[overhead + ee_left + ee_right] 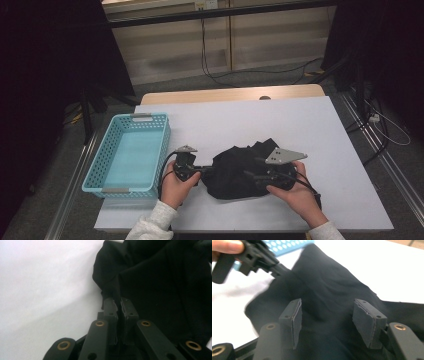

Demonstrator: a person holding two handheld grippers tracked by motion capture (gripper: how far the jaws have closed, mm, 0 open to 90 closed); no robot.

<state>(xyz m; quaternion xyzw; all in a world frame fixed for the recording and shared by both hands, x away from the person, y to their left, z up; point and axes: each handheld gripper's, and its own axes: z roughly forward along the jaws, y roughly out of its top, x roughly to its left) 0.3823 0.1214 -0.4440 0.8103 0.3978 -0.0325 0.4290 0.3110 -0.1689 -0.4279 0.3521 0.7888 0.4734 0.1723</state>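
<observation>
A crumpled black cloth garment (240, 172) is lying in a loose heap on the white-covered tabletop (300, 125), near the person's edge and a little right of the pale blue perforated plastic basket (131, 152), which is standing at the left. The left gripper (118, 306) is pinching the heap's left edge — its fingers are closing flat on a thin fold of the fabric, which is rising as a dark ridge between the pads. The right gripper (329, 320) is hovering over the garment's right side with its fingers spread apart and nothing between them; the cloth is lying slack beneath. The fabric is looking soft, light and limp, so it will likely be sagging and trailing from any single hold — a hem or corner pinched at each side should be keeping it spread and under control.
</observation>
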